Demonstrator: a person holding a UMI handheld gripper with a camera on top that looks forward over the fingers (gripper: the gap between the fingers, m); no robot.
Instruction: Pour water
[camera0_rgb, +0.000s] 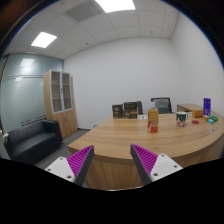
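Currently only the gripper view to go on: gripper (112, 162) is held high and well back from the table (120, 140), fingers spread wide with nothing between them, purple pads (82, 160) facing each other across an empty gap. Task thing: can't single out a water vessel or a cup. Candidates are a small cluster near the far right edge of the table, an orange-ish box (153, 121), a green-white item (183, 118), something purple (207, 105) further right; all too small to identify. My read: approach not started yet. Risks: picking the wrong item from that cluster since they stand close together; knocking a neighbour while reaching in; and, judging by the long reach across the table, arriving tilted and slopping water once something is held. Surface: large wooden conference table, curved near edge, mostly bare on the near side. Room: office, black chairs (161, 104) behind the far edge, dark sofa (30, 140) at the left, wooden cabinet (60, 100) with glass doors, white walls, ceiling light panels (44, 40).
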